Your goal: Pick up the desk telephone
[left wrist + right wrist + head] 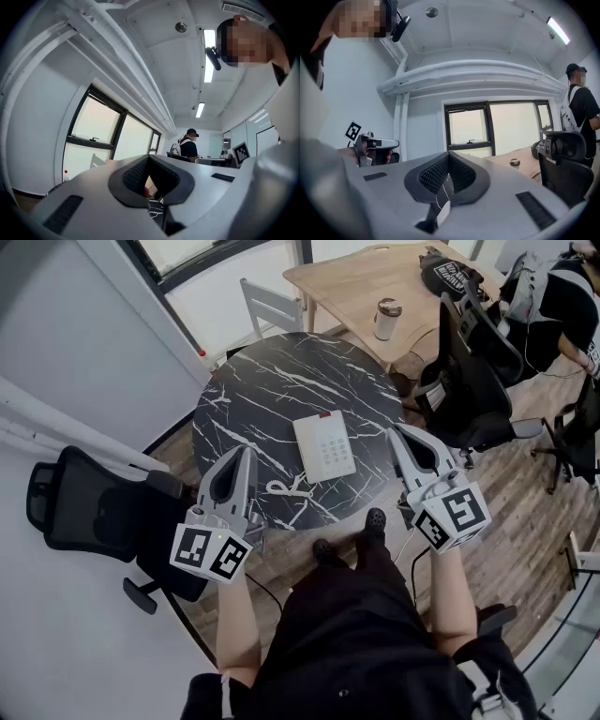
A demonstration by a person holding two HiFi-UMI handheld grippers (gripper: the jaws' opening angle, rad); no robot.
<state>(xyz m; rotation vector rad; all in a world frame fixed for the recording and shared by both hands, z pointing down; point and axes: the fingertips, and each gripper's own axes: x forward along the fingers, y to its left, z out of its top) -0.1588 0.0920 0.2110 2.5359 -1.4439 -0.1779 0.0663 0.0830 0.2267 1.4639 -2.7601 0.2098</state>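
Right gripper [395, 434] and left gripper [247, 454], both closed on nothing, flank the desk telephone [324, 445], which we see flat on the round table [272, 381], long axis running away from us, right gripper marginally nearer.

- Round table [248, 395]: black marble pattern with white veining.
- Desk telephone [324, 446]: white body, pale keys, a small red mark at its far edge.
- Coiled cord [286, 489]: white.
- Left gripper [249, 452]: pale grey shell, black ribbed pads [135, 174], cube faced with black-and-white square markers.
- Right gripper [393, 431]: the same grey, black and marker pattern.
- Wooden table [356, 282]: light tan grain.
- Cup [385, 321]: white with a dark lid.
- Office chairs [469, 381]: black.
- Floor [525, 484]: brown-grey wood planks.
- Person's clothing [356, 643]: black.
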